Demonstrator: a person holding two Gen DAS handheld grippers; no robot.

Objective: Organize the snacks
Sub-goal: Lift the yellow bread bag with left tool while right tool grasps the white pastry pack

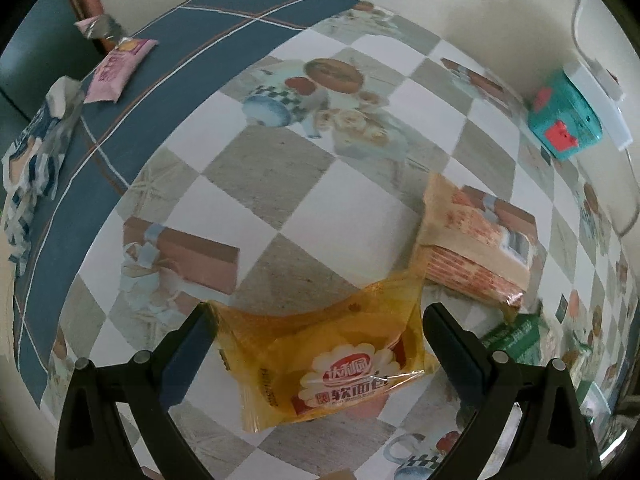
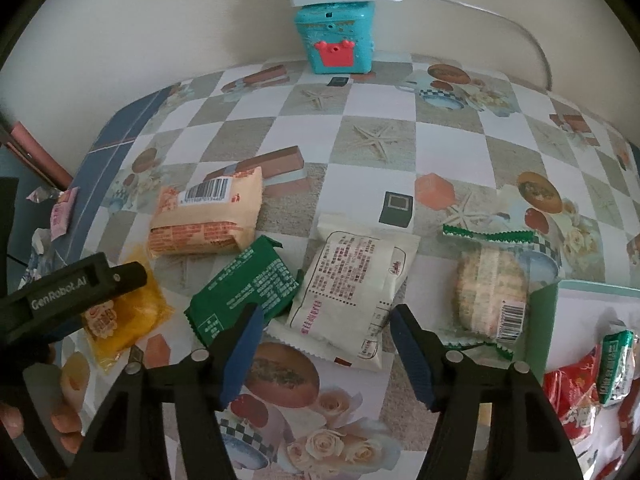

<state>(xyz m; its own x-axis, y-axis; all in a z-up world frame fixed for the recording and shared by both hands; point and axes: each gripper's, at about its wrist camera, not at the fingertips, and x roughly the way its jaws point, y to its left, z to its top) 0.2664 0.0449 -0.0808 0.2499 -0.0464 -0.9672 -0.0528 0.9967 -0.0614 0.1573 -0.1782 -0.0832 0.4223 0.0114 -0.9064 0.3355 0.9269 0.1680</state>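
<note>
My left gripper [image 1: 316,344] stands wide open, holding nothing, its jaws straddling the yellow bread packet [image 1: 320,360] that lies flat on the checkered tablecloth [image 1: 304,200]. The packet looks light, soft and crinkly, its film likely slippery; I judge the puffed middle the place to pinch, gently, not the thin sealed ends. My right gripper [image 2: 326,344] gapes empty too, a white snack packet [image 2: 352,288] just ahead between its jaws, a green packet [image 2: 244,288] beside its left finger.

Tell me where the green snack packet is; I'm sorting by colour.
In the right wrist view, the green packet lies centre-left on the table, between the white packet and the yellow bread packet.
</note>
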